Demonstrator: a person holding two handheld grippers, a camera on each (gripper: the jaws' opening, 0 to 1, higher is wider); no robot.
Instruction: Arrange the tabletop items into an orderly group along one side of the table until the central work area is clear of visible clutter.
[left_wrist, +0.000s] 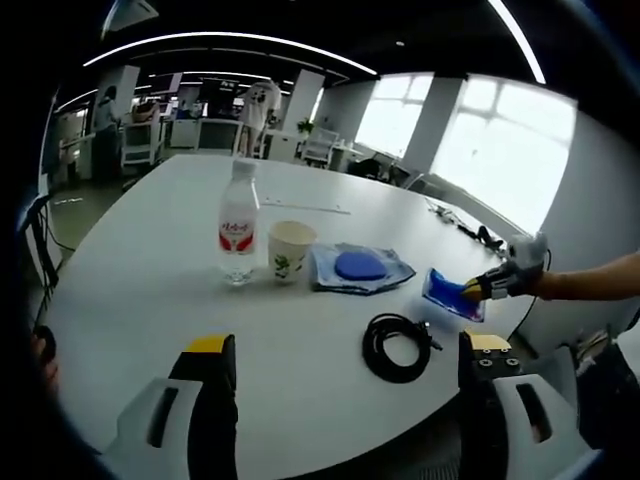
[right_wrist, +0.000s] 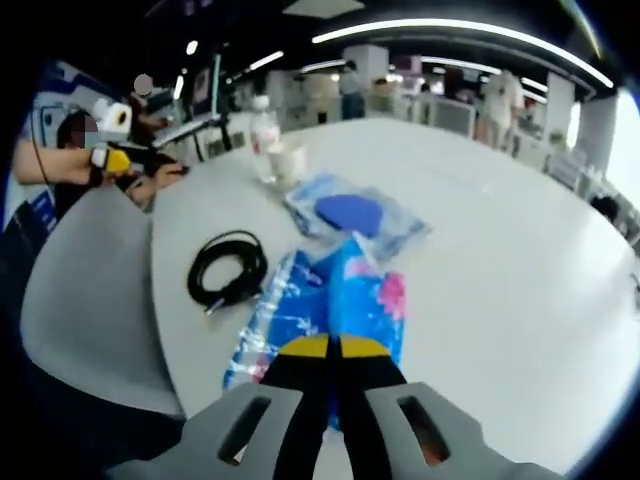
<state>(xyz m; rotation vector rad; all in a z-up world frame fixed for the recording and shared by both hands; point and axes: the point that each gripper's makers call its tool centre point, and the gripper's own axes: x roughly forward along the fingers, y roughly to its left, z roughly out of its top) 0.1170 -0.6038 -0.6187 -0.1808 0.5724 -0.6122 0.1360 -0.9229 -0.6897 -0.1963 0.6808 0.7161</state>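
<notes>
On the white table (left_wrist: 150, 290) stand a clear water bottle (left_wrist: 239, 225) with a red label and a paper cup (left_wrist: 290, 250). Right of them lies a clear bag holding a blue disc (left_wrist: 358, 268). A coiled black cable (left_wrist: 398, 345) lies nearer to me. My left gripper (left_wrist: 348, 345) hangs open over the table's near edge with nothing between its jaws. My right gripper (right_wrist: 335, 347) is shut on a blue patterned packet (right_wrist: 330, 295) that rests on the table. The same right gripper (left_wrist: 482, 288) pinches the packet (left_wrist: 450, 295) in the left gripper view.
A grey chair (right_wrist: 85, 290) stands at the table's edge beside the cable (right_wrist: 228, 268). The bag with the disc (right_wrist: 355, 215), cup (right_wrist: 285, 160) and bottle (right_wrist: 263, 130) line up beyond the packet. More cables (left_wrist: 470, 228) lie at the far right edge. Desks and people stand behind.
</notes>
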